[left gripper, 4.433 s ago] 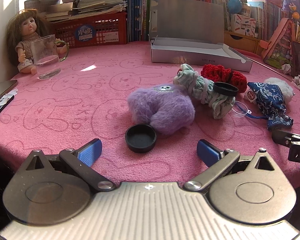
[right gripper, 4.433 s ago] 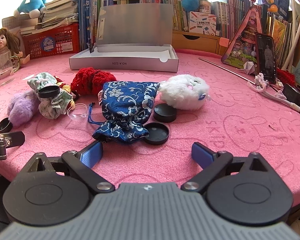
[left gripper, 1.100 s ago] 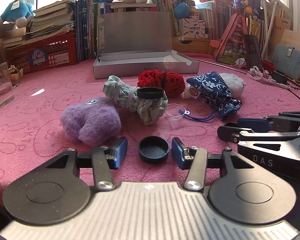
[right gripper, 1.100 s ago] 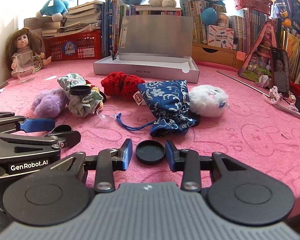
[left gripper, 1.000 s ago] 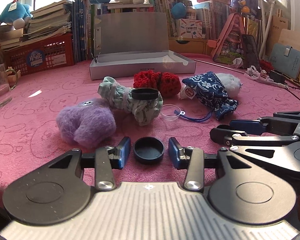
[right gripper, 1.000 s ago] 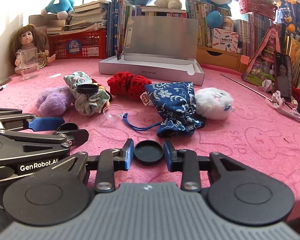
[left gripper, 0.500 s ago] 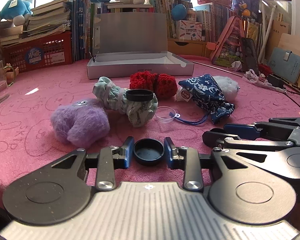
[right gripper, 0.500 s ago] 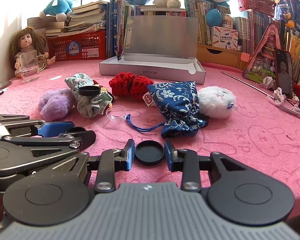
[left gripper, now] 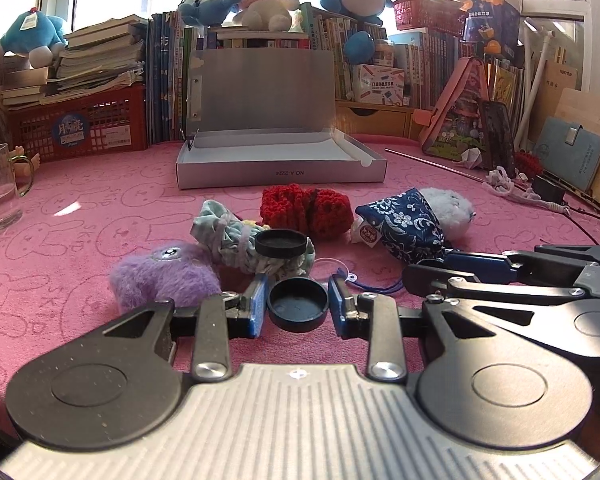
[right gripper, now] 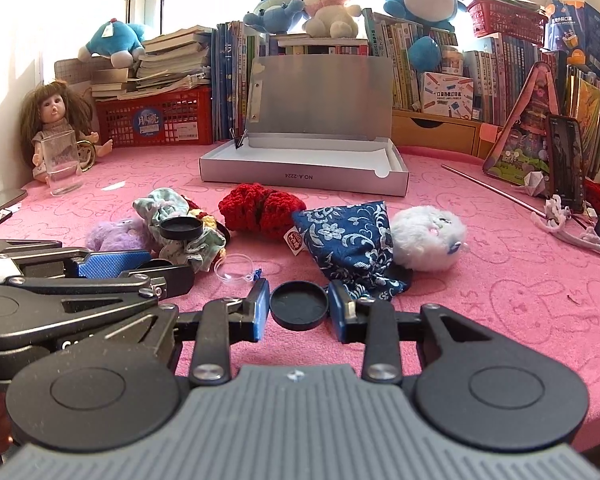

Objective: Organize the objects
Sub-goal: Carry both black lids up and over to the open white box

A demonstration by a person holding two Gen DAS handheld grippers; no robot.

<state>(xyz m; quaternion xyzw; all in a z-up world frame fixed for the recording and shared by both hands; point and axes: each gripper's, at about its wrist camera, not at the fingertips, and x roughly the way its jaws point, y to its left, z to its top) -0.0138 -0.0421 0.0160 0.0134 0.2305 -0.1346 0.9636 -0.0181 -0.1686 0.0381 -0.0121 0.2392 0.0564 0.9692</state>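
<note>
black caps (left gripper: pixel 297 309): 3 | fluffy toys (left gripper: pixel 165 278): 2 | box (left gripper: pixel 280 174): 1 | pouch (left gripper: pixel 406 227): 1

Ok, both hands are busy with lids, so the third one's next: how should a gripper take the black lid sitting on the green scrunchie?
Grip the black lid across its rim, coming from the near side. It lies flat atop the green scrunchie, so its round edge is exposed.

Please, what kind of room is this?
Probably a child's room or home study: plush toys sit on rows of books, and a doll leans by the wall on a table with a pink cloth.
</note>
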